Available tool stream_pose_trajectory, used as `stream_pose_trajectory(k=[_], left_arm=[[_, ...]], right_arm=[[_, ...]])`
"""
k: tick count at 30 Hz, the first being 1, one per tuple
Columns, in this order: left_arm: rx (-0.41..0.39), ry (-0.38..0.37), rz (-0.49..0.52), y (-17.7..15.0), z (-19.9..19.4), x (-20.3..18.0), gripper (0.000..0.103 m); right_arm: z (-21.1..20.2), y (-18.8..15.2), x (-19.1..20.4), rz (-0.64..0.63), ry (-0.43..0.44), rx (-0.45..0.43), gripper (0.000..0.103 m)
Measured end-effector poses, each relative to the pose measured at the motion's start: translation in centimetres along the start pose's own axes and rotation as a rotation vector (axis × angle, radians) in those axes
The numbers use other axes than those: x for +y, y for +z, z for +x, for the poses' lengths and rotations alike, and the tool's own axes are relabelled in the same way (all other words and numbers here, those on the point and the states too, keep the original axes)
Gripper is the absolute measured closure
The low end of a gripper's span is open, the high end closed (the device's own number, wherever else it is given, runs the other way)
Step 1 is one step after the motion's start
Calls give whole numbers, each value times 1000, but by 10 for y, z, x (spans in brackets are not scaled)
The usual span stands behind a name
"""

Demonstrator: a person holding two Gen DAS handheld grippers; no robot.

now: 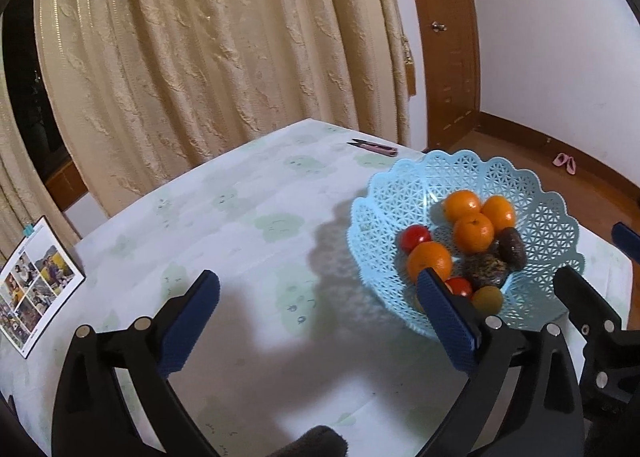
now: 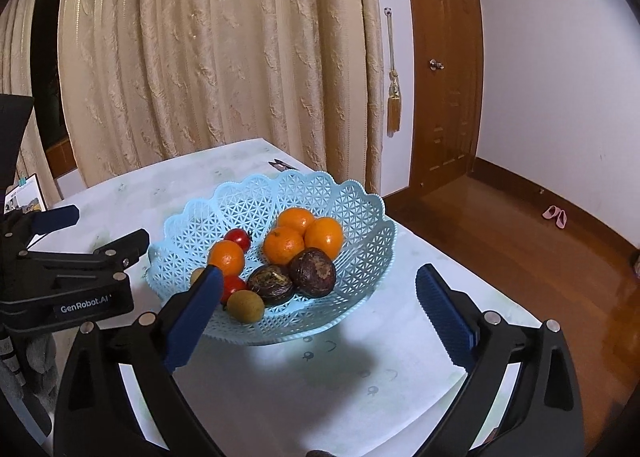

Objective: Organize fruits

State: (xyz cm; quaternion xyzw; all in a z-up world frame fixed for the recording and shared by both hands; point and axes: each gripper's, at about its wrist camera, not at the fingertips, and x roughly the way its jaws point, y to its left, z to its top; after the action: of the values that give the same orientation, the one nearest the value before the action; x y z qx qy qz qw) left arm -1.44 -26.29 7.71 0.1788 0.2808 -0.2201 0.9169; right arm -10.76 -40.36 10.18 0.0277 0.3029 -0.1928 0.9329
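My left gripper [image 1: 320,293]: nearest in the left wrist view, jaws spread wide and released, nothing between the blue pads, only bare tablecloth under them
My right gripper [image 2: 320,289]: nearest in the right wrist view, jaws likewise spread wide and empty; the left pad crosses in front of the basket's near-left rim, and I cannot tell if it touches
Table [image 1: 248,225]: white cloth with pale green prints, carrying everything below
Basket [image 2: 360,217]: light blue lattice bowl with a scalloped rim, straight ahead at 12 o'clock from my right gripper, at 2 o'clock from my left
Small yellow-green fruit [image 2: 245,307]: nearest fruit, at the basket's 6 o'clock, with a second one partly hidden behind my right gripper's left pad
Red tomatoes: one [image 2: 233,285] just behind the yellow-green fruit, the other [image 2: 237,238] farther back at 10 o'clock
Dark wrinkled fruits: two, side by side, one [image 2: 274,284] near the middle, the other [image 2: 313,272] touching it at 3 o'clock
Oranges: one alone [image 2: 226,257] at 9 o'clock between the tomatoes; three clustered at 12 o'clock [image 2: 284,245]
Photo calendar [image 1: 32,289]: at the table's left edge, 9 o'clock from my left gripper
Thread snips [image 1: 372,147]: at the far table edge, beyond the basket
Curtain [image 1: 208,41]: beige, hanging behind the table
Door [image 2: 444,69]: brown wood, at 1 o'clock, farthest back
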Motion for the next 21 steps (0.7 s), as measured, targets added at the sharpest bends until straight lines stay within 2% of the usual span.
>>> stream_pose_trajectory(k=[11,21], left_arm=[[-14,47,10,1,-1,-1,5],[-11,51,11,1,1,-3,5]], right_arm=[[0,0,2,-1,-1,3,5],[4,-1,5,-1,4,11,5]])
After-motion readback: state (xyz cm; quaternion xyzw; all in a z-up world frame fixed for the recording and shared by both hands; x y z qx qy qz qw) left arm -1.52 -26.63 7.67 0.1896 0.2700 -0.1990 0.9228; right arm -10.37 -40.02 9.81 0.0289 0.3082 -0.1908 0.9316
